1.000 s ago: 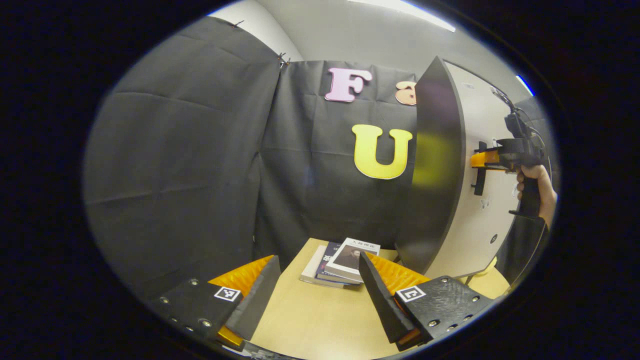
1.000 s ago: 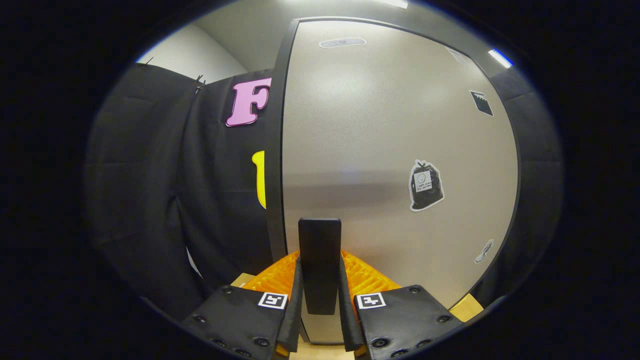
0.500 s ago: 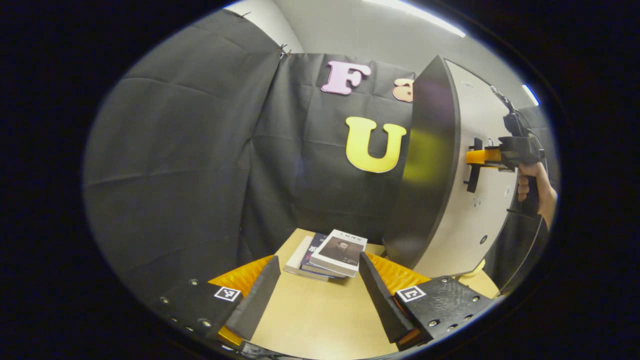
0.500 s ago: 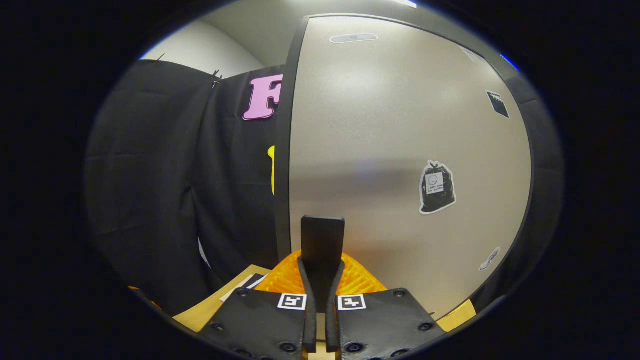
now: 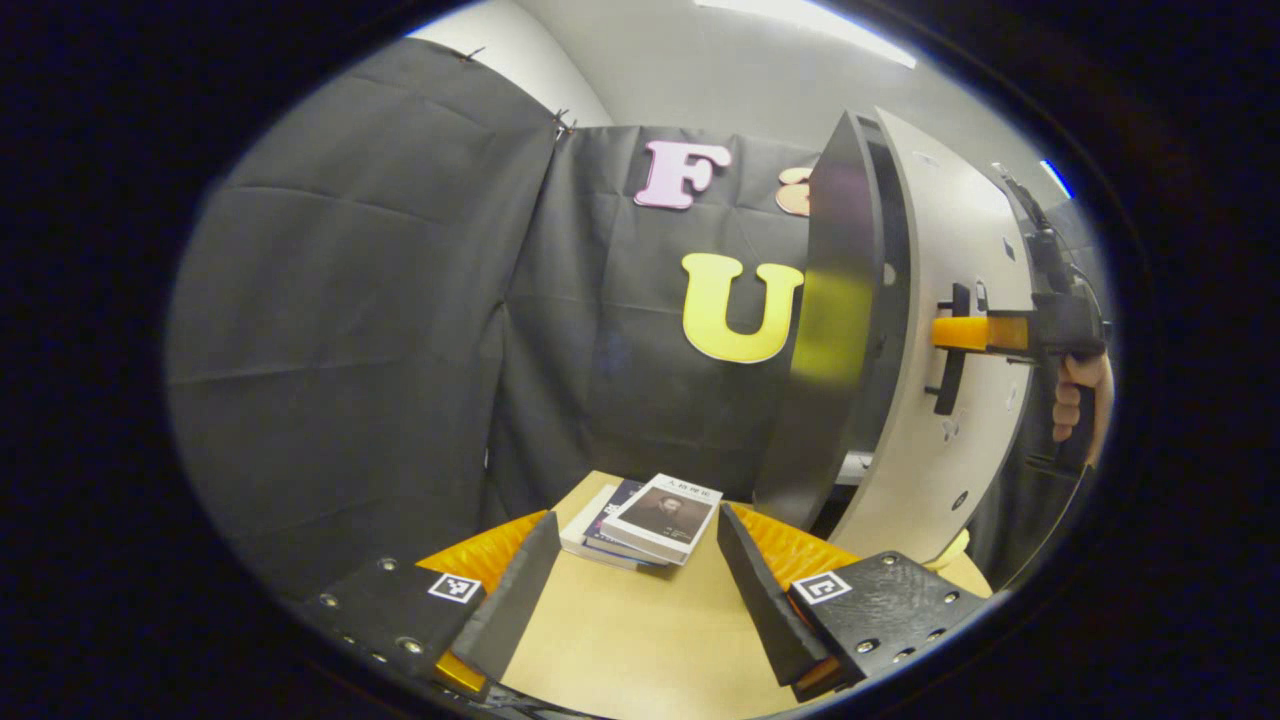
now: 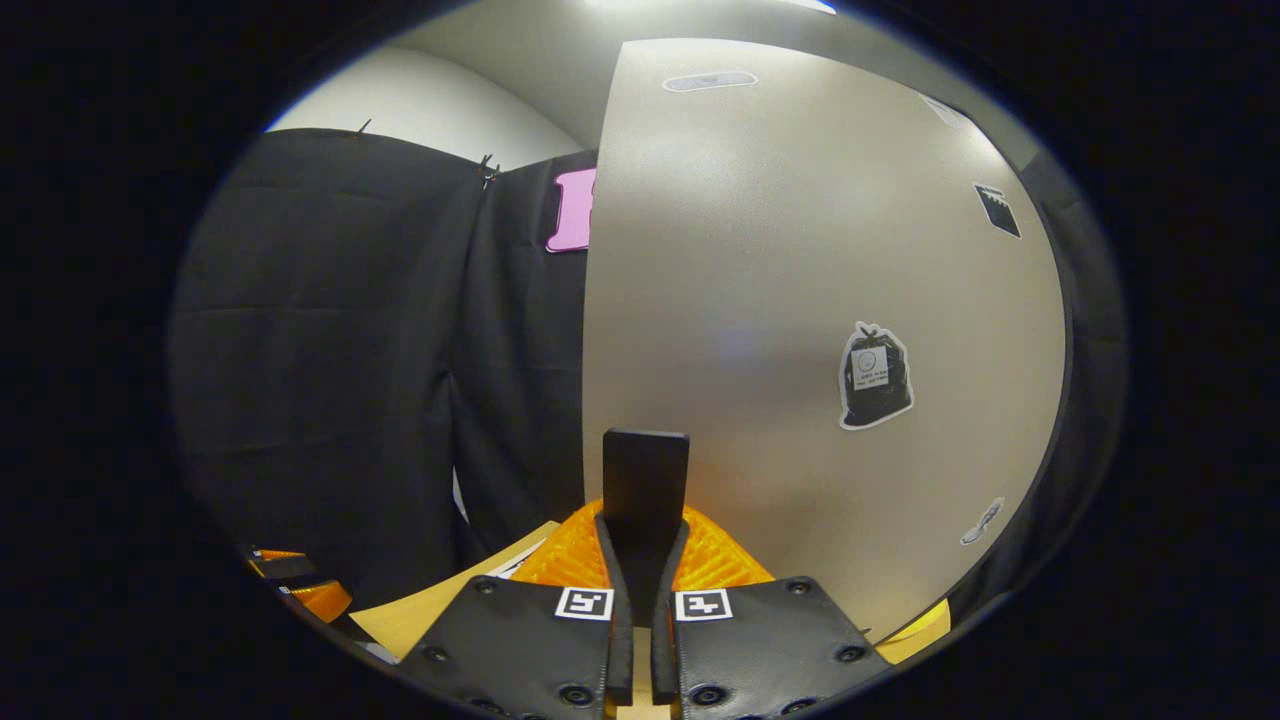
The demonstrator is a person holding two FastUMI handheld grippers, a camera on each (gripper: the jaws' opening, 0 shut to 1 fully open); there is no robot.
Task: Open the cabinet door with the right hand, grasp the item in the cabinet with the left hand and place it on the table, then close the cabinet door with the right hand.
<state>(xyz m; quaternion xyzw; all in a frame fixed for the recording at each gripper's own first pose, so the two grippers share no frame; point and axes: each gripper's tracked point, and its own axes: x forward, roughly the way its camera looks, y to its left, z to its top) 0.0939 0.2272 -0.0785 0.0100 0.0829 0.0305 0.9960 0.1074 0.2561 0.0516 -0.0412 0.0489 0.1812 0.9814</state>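
Observation:
The cabinet (image 5: 835,330) stands at the right of the table, its dark side wall facing me. Its pale door (image 5: 945,440) stands slightly ajar, and a narrow dark gap shows behind it; what is inside is hidden. In the right gripper view, my right gripper (image 6: 640,565) is shut on the black door handle (image 6: 645,480), both fingers pressing it. The left gripper view shows that gripper (image 5: 985,333) on the handle (image 5: 950,350), held by a hand (image 5: 1080,400). My left gripper (image 5: 640,590) hovers open over the table (image 5: 640,650) with nothing between its fingers.
A small stack of books (image 5: 645,510) lies on the table just beyond my left fingertips, left of the cabinet. Stickers (image 6: 872,375) mark the door's front. Black cloth walls close in the back and left. My left gripper (image 6: 300,590) shows low at the left of the right gripper view.
My right gripper closed on the door handle and has pulled the door slightly away from the cabinet, opening a gap. The left gripper has stayed open and shifted only a little.

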